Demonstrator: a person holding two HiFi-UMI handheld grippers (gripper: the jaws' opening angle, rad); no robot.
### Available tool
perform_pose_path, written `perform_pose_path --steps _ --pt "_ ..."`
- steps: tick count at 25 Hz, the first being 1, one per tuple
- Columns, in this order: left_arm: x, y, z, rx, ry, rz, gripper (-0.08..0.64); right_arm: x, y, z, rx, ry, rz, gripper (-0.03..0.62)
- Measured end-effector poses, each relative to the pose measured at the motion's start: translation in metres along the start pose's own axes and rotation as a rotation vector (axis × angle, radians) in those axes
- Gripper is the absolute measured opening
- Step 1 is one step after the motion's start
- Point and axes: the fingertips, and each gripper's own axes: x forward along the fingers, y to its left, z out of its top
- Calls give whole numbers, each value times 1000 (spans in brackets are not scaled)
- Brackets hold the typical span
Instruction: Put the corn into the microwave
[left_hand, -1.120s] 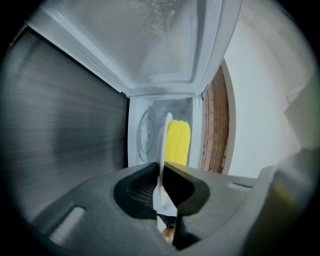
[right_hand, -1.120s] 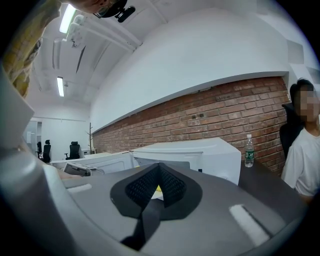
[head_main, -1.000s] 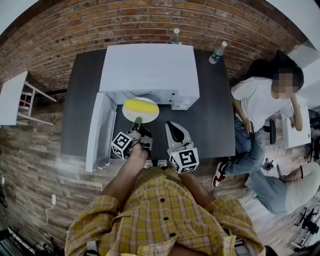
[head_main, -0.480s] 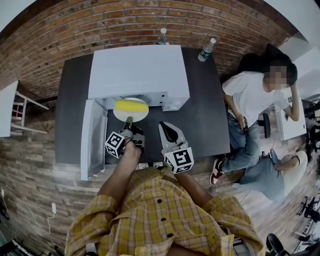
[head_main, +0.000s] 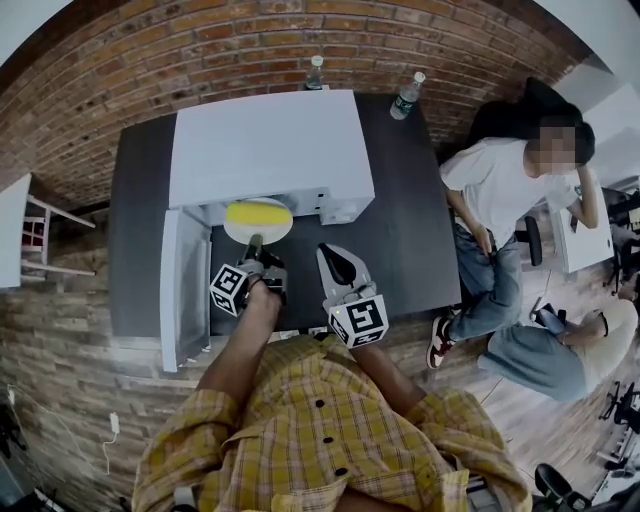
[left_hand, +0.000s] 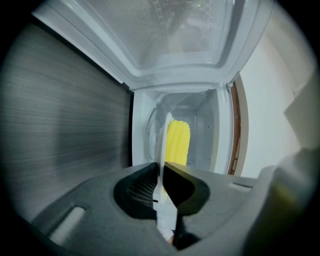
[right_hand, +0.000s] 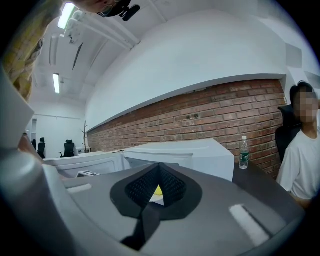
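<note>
Head view, with both gripper views: the left gripper (head_main: 253, 244), its jaws pinching the near rim of a round white ceramic plate (head_main: 243, 232), had carried the plate and the yellow ridged corn cob (head_main: 257, 211) lying on it a little further toward the white box-shaped microwave (head_main: 270, 145) over the last second; a second earlier the whole plate lay in front of the oven's front edge, whereas now its far rim sat under that edge, at the mouth of the cavity, with the near half over the dark grey table (head_main: 410, 240); the white hinged door (head_main: 184, 290) stood swung wide to the left, as before.

Left gripper view: the plate (left_hand: 163, 142) appeared edge-on between the closed jaws of the left gripper (left_hand: 162, 172), the corn cob (left_hand: 178, 142) on it, framed by the white cavity walls (left_hand: 212, 127); the picture was rolled, so the door (left_hand: 180, 35) filled the top.

Right gripper view: the right gripper (right_hand: 159, 175) had its jaws pressed together on nothing; it hung beside the left (head_main: 338, 262), clear of the plate, and had barely shifted.

Judgement: insertion appeared to be under way but incomplete; the plate had yet to be pushed fully inside and released.
</note>
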Motion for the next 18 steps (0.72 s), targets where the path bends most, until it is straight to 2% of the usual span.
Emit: perform_pose_path --steps 18 --pt "29 19 8 1 -32 40 29 5 -15 -2 4 11 -27 -3"
